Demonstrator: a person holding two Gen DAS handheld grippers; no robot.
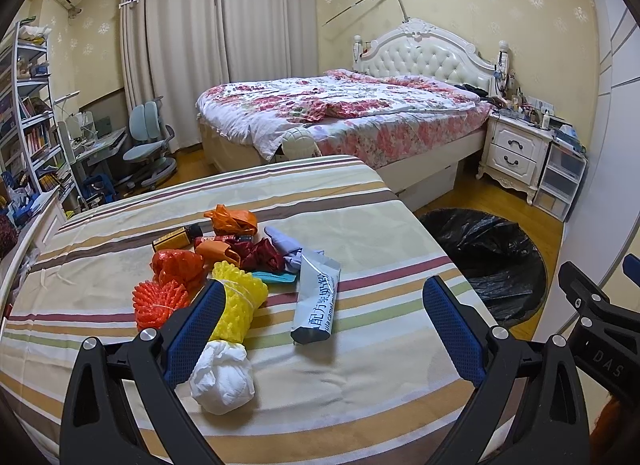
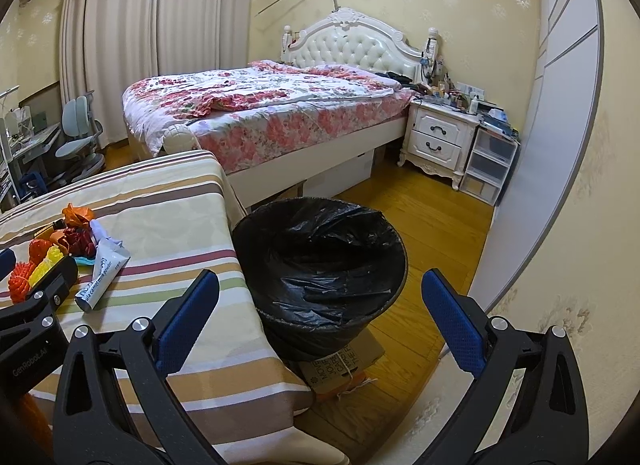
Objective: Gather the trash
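A heap of trash lies on the striped tablecloth (image 1: 360, 385): a white paper ball (image 1: 222, 379), a yellow foam net (image 1: 238, 305), an orange-red foam net (image 1: 160, 301), a grey-white tube (image 1: 316, 305), orange bags (image 1: 232, 221) and a small brown bottle (image 1: 176, 239). My left gripper (image 1: 326, 297) is open above the table's near side, its left finger beside the yellow net, holding nothing. My right gripper (image 2: 320, 289) is open and empty above the black-lined bin (image 2: 320, 265). The tube (image 2: 102, 277) also shows in the right wrist view.
The bin stands on a cardboard box (image 2: 340, 369) on the wood floor, right of the table. A floral bed (image 1: 340, 113), a white nightstand (image 1: 516, 149), plastic drawers (image 1: 560, 181), a desk chair (image 1: 148, 145) and bookshelves (image 1: 28, 125) lie beyond. A wall (image 2: 560, 265) is at the right.
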